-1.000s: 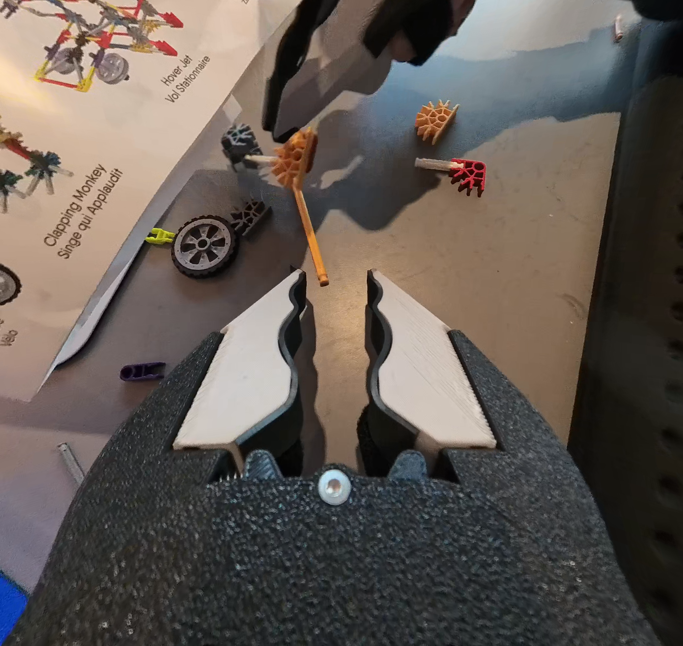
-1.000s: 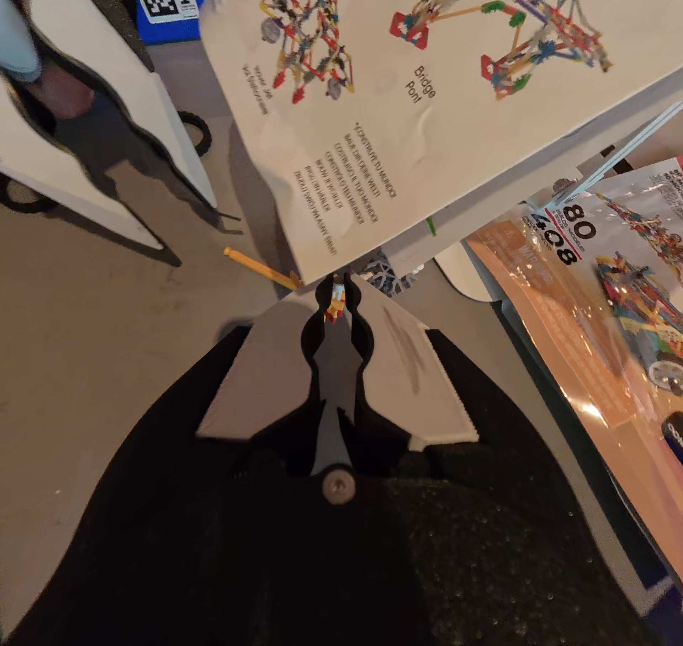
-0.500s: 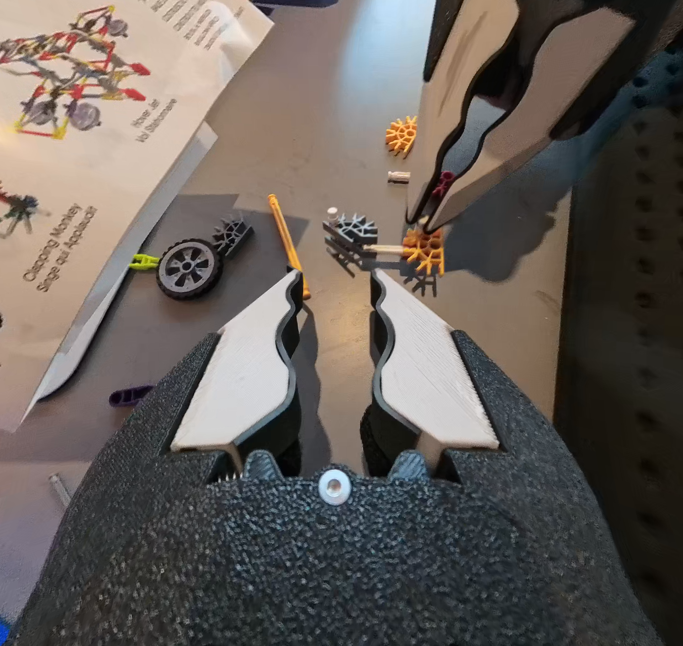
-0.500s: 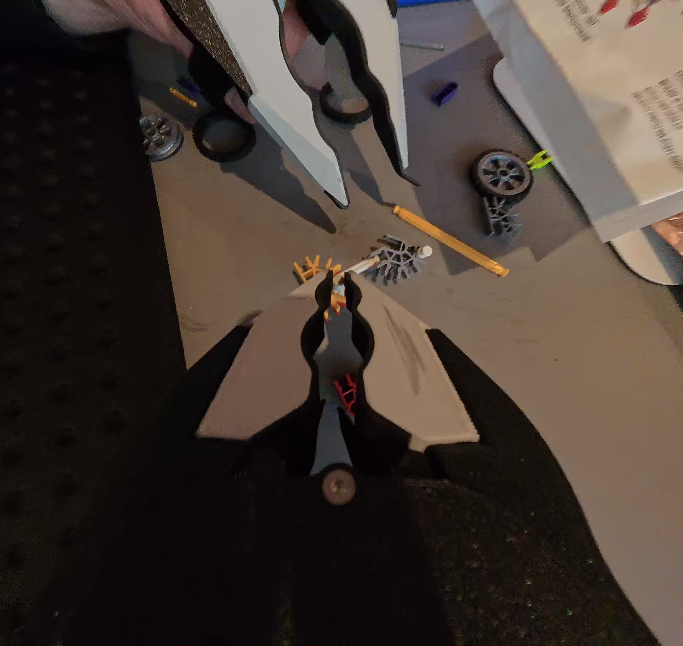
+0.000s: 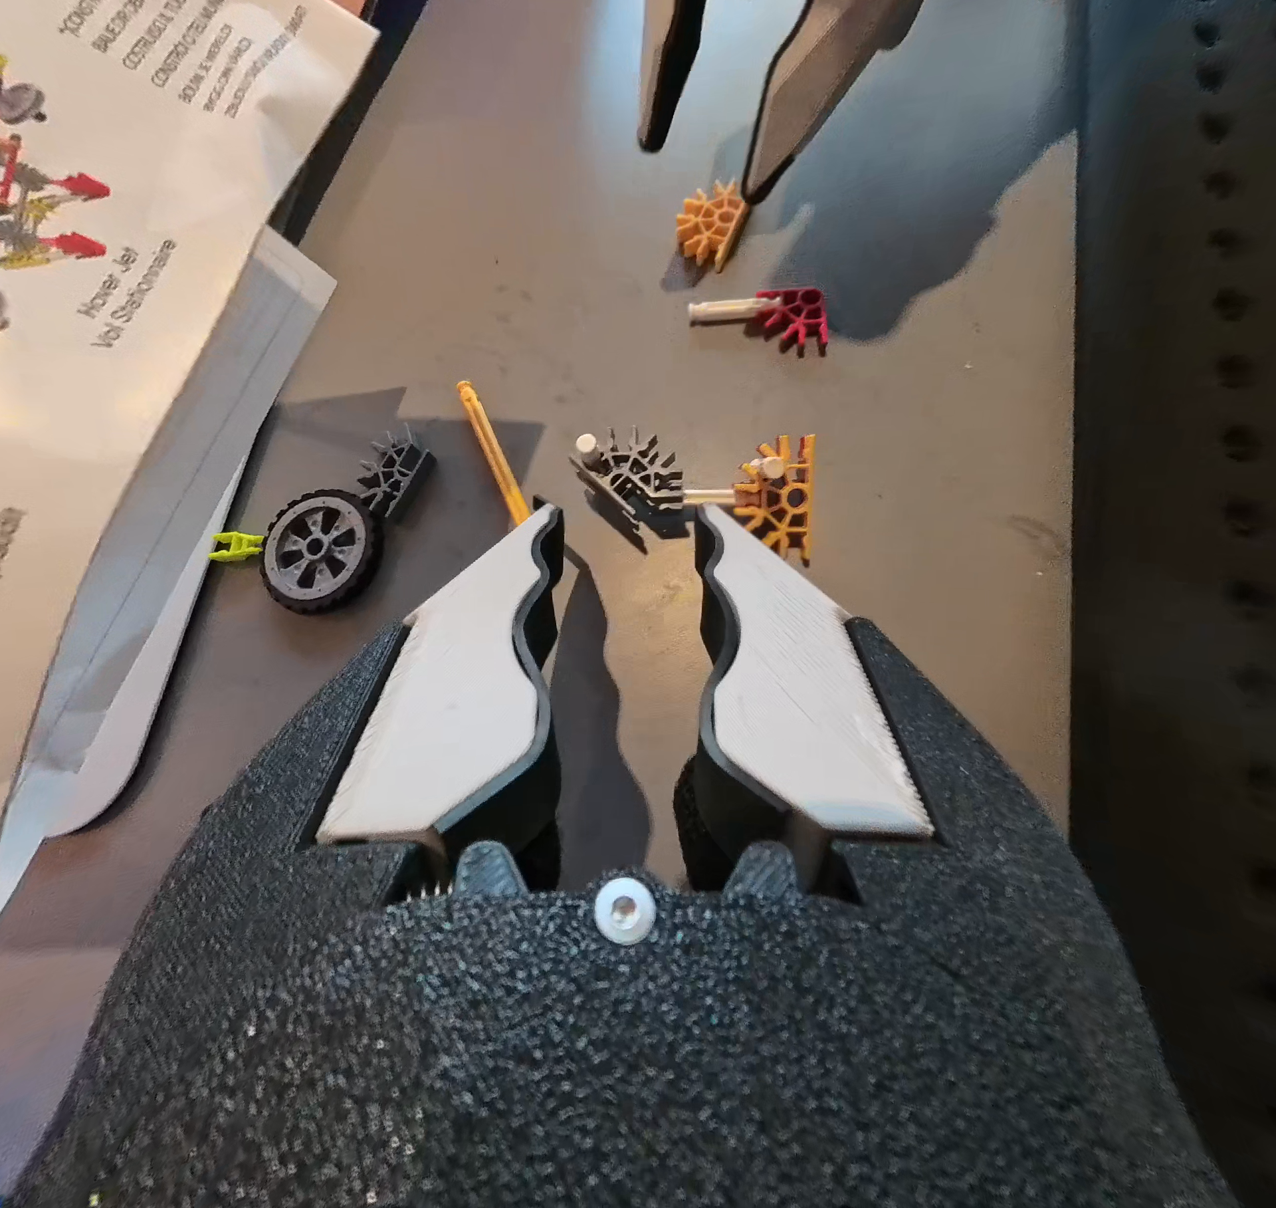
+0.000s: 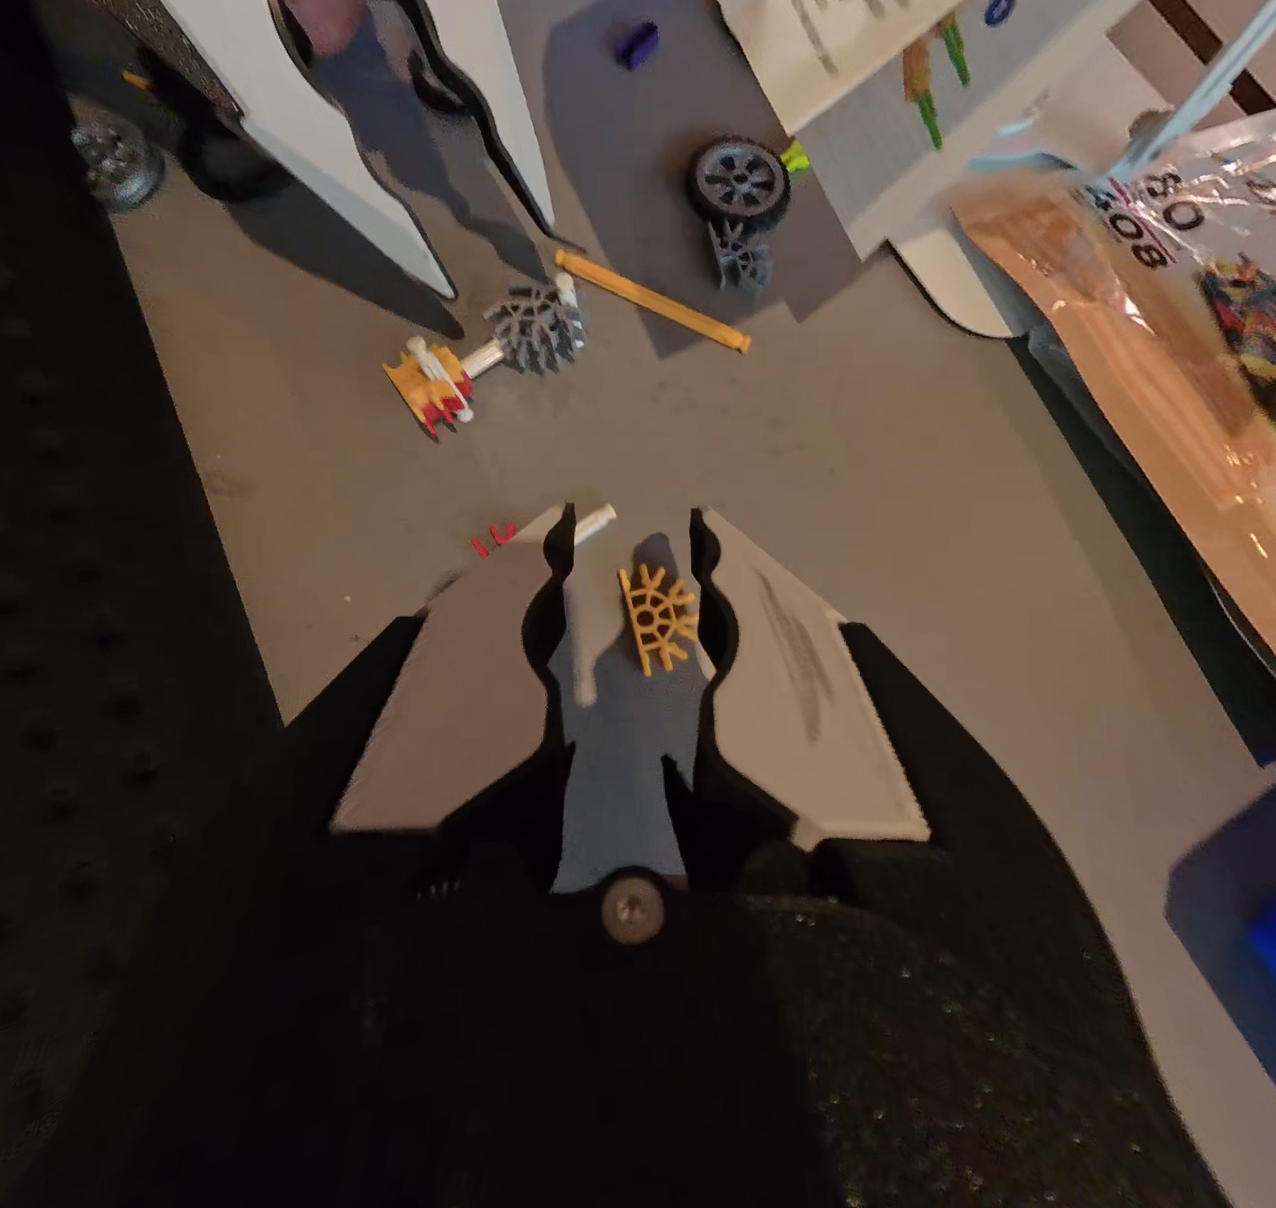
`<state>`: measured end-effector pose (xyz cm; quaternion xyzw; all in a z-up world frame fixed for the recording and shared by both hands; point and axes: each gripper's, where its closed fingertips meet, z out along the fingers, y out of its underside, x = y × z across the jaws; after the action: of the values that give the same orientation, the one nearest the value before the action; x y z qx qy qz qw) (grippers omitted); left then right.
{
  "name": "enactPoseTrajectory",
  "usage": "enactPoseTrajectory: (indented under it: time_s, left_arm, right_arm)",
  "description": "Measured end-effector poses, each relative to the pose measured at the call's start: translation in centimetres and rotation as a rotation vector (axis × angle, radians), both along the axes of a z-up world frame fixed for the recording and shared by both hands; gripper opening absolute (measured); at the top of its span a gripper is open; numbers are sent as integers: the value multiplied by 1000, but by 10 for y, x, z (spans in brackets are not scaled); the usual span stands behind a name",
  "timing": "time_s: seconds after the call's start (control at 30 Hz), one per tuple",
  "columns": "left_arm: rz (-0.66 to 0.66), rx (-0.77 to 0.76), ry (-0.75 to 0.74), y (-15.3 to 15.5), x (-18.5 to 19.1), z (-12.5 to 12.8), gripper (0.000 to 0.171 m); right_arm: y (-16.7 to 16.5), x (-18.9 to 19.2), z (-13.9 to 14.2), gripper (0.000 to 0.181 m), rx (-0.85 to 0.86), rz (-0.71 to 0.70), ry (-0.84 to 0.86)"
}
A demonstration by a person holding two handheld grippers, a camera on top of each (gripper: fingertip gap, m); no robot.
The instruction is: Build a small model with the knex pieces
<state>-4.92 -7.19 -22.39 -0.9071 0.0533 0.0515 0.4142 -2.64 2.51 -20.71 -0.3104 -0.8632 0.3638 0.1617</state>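
Note:
My left gripper [image 5: 628,518] is open and empty, low over the grey table [image 5: 483,277]. Just ahead of its tips lies a small assembly [image 5: 690,484]: a grey connector [image 5: 628,474] joined by a white rod to a yellow-and-red connector [image 5: 780,498]. An orange rod [image 5: 494,453] lies by the left fingertip. My right gripper [image 6: 632,515] is open and empty, with a loose orange connector [image 6: 656,619] on the table between its fingers. A red connector with a white rod [image 5: 794,318] lies beside it, partly hidden in the right wrist view. The assembly [image 6: 483,360] also shows there.
A black wheel [image 5: 317,550] with a grey connector and a green clip [image 5: 235,546] lies left. An instruction sheet [image 5: 138,173] covers the left side. A plastic parts bag [image 6: 1139,311], a purple piece [image 6: 635,42] and a dark perforated mat [image 5: 1174,415] are nearby. The gap from one gripper's tips to the other's is roughly 11 cm. The orange rod [image 5: 494,453] sits 6 cm or so from the ends of my left fingers. It is also in sight in the right wrist view [image 6: 672,308].
My right gripper carried the assembly from near the sheet to in front of my left gripper, let it go, opened, and moved back over the loose orange connector.

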Motion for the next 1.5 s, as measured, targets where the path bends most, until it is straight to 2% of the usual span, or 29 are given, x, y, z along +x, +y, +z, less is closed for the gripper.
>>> enactPoseTrajectory:
  time_s: [0.17,0.37,0.47,0.53,0.57,0.6,0.63,0.67,0.73,0.8,0.93,1.0,1.13,1.5]
  left_arm:
    - [24,28,-21,-1,-5,5,35]
    - [21,0,-7,0,-2,0,34]
    - [23,3,-4,0,-2,0,34]
    - [28,5,-6,0,-3,0,34]
    - [28,5,-7,1,-3,0,34]
    - [29,3,-6,1,-3,-1,34]
    - [32,1,-4,1,-4,-1,34]
    - [32,0,-4,1,-4,-1,34]
    - [28,2,-8,1,-2,-1,34]
    - [28,1,-6,1,-2,-2,34]
    - [22,-1,-8,2,0,-2,34]
    - [20,-3,-10,2,0,-3,34]
    - [20,0,-12,2,0,-3,34]
    - [31,3,-18,4,-2,-4,34]
  right_arm:
    - [16,10,-11,33,38,-11,-41]
    - [23,10,-32,31,116,-27,-85]
    - [24,7,-38,20,146,-36,-85]
    - [21,6,-38,19,131,-34,-90]
    - [20,5,-38,14,132,-29,-84]
    - [19,4,-37,2,129,-27,-77]
    - [18,4,-36,0,122,-25,-78]
    - [16,5,-36,0,117,-16,-83]
    - [13,6,-34,18,120,6,-79]
    - [12,5,-30,24,123,7,-70]
    - [21,-7,-33,43,150,-38,-67]
    - [21,-7,-38,42,134,-31,-95]
    - [16,-5,-44,21,89,-31,-118]
    - [11,0,-34,21,64,-29,-85]
